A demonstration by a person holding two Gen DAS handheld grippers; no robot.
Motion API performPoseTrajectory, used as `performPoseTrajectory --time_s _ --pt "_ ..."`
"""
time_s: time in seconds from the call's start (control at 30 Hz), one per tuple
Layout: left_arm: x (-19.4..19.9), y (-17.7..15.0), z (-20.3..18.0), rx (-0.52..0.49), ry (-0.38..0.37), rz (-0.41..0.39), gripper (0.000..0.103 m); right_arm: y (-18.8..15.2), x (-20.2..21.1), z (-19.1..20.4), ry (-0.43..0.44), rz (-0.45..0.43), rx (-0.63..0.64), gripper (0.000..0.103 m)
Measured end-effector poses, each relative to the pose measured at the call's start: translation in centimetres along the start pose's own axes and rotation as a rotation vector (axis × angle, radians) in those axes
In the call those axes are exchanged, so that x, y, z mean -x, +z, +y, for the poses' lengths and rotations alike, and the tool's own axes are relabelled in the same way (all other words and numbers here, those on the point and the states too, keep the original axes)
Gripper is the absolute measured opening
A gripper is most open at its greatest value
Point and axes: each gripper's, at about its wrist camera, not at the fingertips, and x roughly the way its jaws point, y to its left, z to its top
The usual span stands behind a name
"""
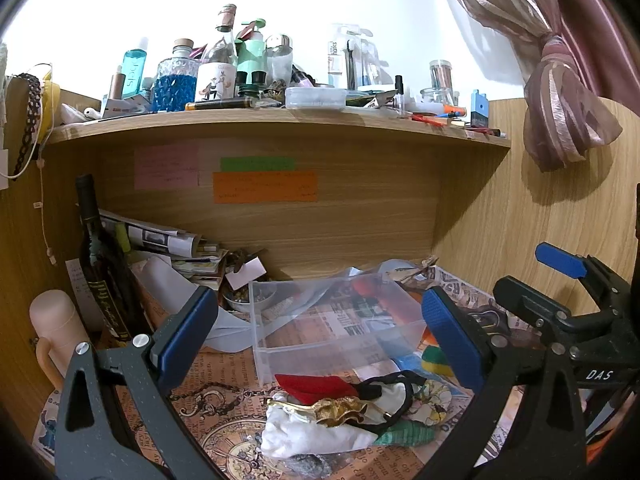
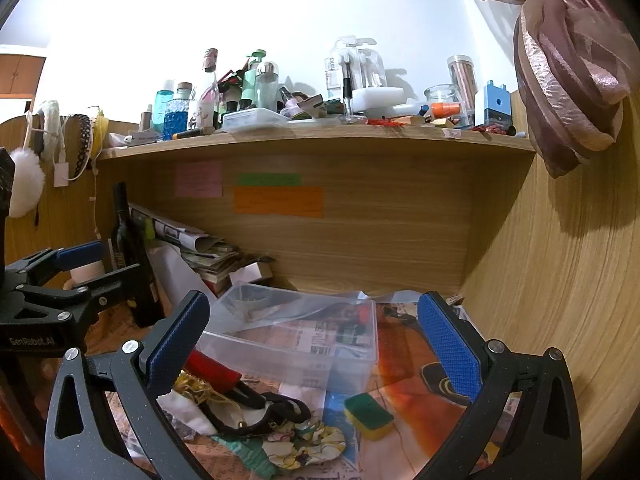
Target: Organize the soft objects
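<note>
A heap of soft things lies on the paper-covered desk: a red cloth (image 1: 316, 386), a white cloth (image 1: 308, 432), a gold scrunchie (image 1: 340, 410), a black hair band (image 1: 394, 390) and a floral scrunchie (image 2: 306, 444). A green and yellow sponge (image 2: 368, 416) lies to their right. A clear plastic box (image 1: 332, 328) stands behind them, also in the right wrist view (image 2: 296, 340). My left gripper (image 1: 320, 338) is open above the heap. My right gripper (image 2: 314, 342) is open above the sponge and box. Both are empty.
A dark wine bottle (image 1: 100, 272) and a pink flask (image 1: 56, 332) stand at the left, with stacked papers (image 1: 176, 248) behind. The upper shelf (image 1: 280, 120) is crowded with bottles. Wooden walls close the back and right. A pink curtain (image 1: 560, 112) hangs at the right.
</note>
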Motion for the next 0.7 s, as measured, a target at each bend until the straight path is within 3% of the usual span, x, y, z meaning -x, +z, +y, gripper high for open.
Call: performPoseTrajectory --time_s 0.7 --pt "0.14 0.15 -0.21 -0.006 -0.001 -0.004 0.103 -0.15 0.14 -0.07 0.003 -0.004 -0.017 0.103"
